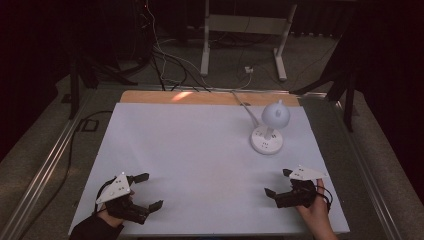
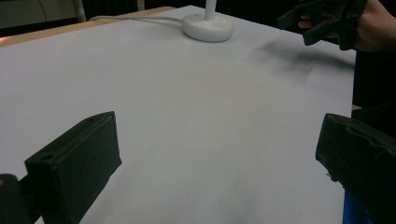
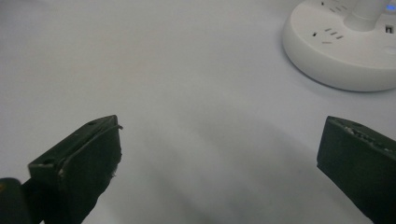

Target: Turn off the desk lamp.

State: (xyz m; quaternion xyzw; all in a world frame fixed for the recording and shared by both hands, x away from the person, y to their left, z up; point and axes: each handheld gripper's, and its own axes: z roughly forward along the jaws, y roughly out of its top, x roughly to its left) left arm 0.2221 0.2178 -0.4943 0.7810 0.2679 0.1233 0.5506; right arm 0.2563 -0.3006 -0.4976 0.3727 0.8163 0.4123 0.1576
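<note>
Round, smooth white lamp base (image 3: 345,51) — matte.

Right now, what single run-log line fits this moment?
left hand-held gripper: open, empty | right hand-held gripper: open, empty | desk lamp: upright, far right, untouched | nearest: right

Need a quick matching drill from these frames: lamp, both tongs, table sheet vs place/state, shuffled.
Things:
1. desk lamp
2. left tongs
3. right tongs
4. white sheet

Places or states:
A. open, near left corner
B. covers the tabletop
C. stands far right, head bent down
D. open, near right, closest to the lamp

Pairs: 1-C, 2-A, 3-D, 4-B
</note>
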